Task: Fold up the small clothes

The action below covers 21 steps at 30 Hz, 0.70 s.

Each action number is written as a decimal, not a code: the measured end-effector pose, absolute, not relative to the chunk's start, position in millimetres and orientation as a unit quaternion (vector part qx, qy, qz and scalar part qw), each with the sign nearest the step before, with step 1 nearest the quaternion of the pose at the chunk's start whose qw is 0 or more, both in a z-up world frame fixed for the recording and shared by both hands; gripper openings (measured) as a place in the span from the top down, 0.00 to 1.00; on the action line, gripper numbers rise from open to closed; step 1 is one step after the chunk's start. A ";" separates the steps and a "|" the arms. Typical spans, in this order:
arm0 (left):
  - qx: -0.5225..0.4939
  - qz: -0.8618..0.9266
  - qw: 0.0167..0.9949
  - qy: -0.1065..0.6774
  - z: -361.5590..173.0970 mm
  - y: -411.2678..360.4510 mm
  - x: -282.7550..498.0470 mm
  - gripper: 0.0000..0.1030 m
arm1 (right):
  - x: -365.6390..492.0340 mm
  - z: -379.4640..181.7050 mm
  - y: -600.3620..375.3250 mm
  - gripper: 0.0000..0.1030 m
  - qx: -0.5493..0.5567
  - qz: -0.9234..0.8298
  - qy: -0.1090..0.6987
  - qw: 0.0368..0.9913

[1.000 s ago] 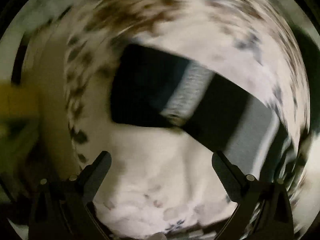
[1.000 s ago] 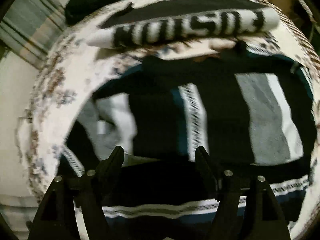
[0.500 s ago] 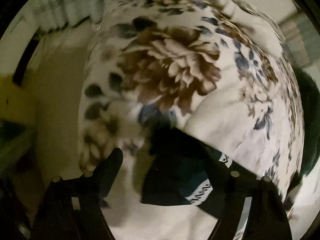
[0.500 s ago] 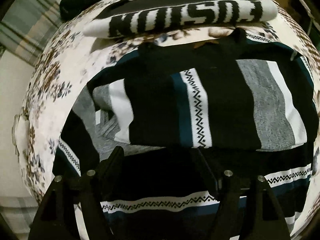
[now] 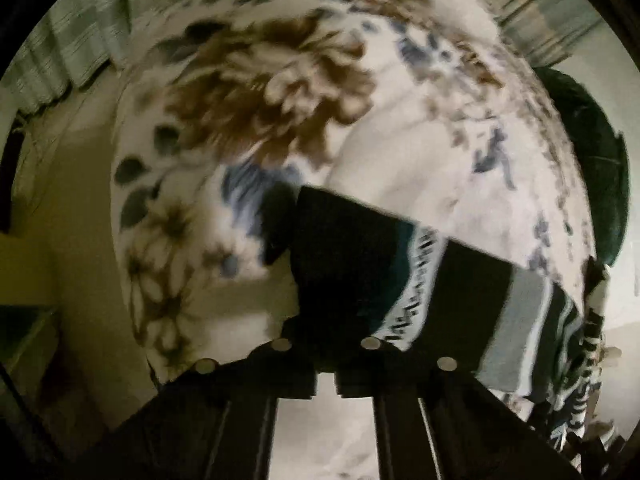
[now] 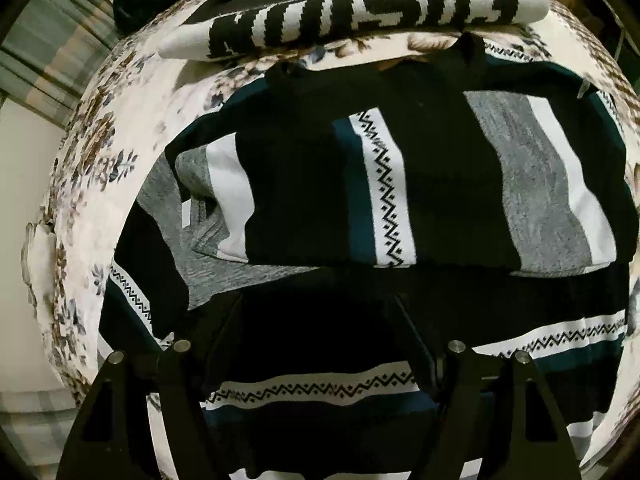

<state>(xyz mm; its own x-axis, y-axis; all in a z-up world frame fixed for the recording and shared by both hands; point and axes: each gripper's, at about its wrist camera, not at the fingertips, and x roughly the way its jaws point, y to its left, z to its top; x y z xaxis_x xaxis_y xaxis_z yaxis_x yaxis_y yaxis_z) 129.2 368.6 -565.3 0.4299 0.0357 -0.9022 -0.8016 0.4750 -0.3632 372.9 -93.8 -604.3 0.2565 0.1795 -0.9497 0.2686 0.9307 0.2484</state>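
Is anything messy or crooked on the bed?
A little. The striped sweater is only partly folded: one sleeve sticks out crookedly at the left, off the neat part. The white lettered garment behind it lies flat. Nothing looks torn or spilled.

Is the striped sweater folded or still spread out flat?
Partly folded: striped sweater has one section doubled over its lower part, edge visible across the middle.

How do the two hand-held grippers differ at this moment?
The left hand-held gripper is shut on an edge of the striped sweater; the right hand-held gripper is open, its fingers spread above a black band of that sweater. The left view is motion-blurred and faces the floral bedspread; the right view is sharp and faces the sweater. Both are at the same garment.
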 end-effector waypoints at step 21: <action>-0.651 0.277 0.603 0.369 -591.7 397.8 64.0 0.60 | 369.9 -594.2 -101.7 0.26 0.166 -0.019 0.610 0.774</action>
